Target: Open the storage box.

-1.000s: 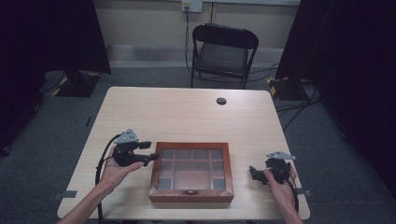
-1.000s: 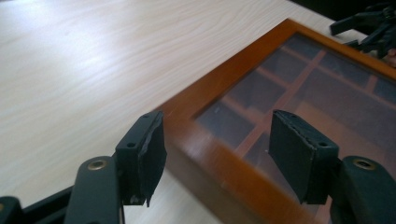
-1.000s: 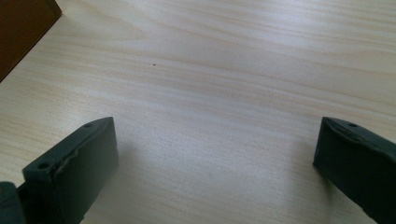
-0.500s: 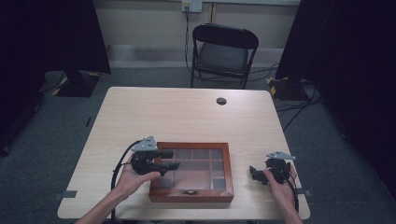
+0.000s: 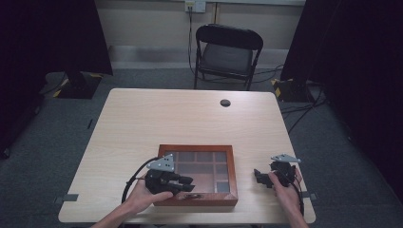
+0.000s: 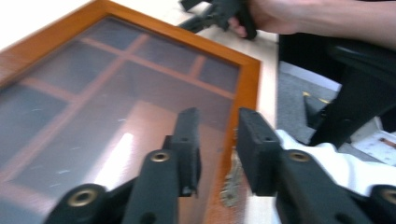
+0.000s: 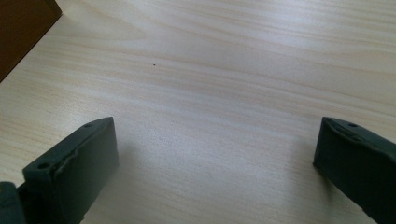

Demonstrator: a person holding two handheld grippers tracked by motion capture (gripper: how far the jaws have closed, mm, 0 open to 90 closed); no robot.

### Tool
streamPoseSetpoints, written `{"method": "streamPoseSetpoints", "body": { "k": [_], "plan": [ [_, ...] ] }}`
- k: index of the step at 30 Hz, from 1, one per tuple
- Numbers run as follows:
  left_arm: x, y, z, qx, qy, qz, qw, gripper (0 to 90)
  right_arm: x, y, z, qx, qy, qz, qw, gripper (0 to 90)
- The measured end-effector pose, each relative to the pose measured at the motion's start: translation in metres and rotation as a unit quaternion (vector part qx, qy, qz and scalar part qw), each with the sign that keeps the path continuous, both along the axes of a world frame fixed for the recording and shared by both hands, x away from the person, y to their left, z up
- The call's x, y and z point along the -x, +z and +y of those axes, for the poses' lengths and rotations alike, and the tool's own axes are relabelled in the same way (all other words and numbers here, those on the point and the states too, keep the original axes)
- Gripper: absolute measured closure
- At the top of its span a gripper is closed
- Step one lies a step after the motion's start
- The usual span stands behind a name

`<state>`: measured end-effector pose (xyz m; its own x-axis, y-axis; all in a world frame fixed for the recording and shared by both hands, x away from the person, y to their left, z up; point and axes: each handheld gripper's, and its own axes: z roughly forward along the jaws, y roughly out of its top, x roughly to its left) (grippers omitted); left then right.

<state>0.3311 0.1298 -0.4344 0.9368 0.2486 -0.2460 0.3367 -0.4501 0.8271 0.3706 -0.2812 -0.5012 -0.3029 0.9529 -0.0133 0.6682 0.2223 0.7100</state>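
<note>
A wooden box (image 5: 197, 148) with a glass lid over several compartments lies near the table's front edge. My left gripper (image 5: 189, 183) is over the box's front left part and points right along the front rim. In the left gripper view its jaws (image 6: 217, 135) have just been closing to a narrow gap. They straddle the orange front rim (image 6: 247, 79) above a small metal latch (image 6: 231, 189), and the pads press on nothing. My right gripper (image 5: 259, 175) rests on the table right of the box. It stands open (image 7: 215, 149) over bare wood.
The light wooden table (image 5: 157, 118) has a round black grommet (image 5: 225, 102) at the back middle. A black folding chair (image 5: 228, 52) stands behind it. Dark curtains hang at both sides. The other hand and its gripper (image 6: 215, 11) appear far off in the left gripper view.
My left gripper has moved right, from beside the box's left side to over its front left part, and its jaws have narrowed. The right gripper has stayed put.
</note>
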Motion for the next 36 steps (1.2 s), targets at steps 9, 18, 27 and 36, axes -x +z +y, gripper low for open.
{"method": "streamPoseSetpoints", "body": {
  "k": [9, 18, 27, 36],
  "plan": [
    [0.009, -0.007, -0.014, -0.028, -0.026, 0.007, 0.9992, 75.9, 0.0, 0.0, 0.0, 0.0, 0.001, 0.0, 1.0, 0.0],
    [0.009, -0.01, -0.018, -0.045, -0.031, -0.006, 0.9985, 80.8, -0.001, 0.0, 0.0, -0.001, 0.002, 0.001, 1.0, 0.0],
    [0.008, -0.01, -0.018, -0.046, -0.034, -0.007, 0.9984, 81.8, -0.001, 0.0, 0.0, -0.002, 0.002, 0.001, 1.0, 0.0],
    [0.006, -0.01, -0.019, -0.047, -0.04, -0.004, 0.9981, 82.1, 0.0, 0.001, 0.001, -0.002, 0.002, 0.005, 1.0, 1.5]
  ]
}}
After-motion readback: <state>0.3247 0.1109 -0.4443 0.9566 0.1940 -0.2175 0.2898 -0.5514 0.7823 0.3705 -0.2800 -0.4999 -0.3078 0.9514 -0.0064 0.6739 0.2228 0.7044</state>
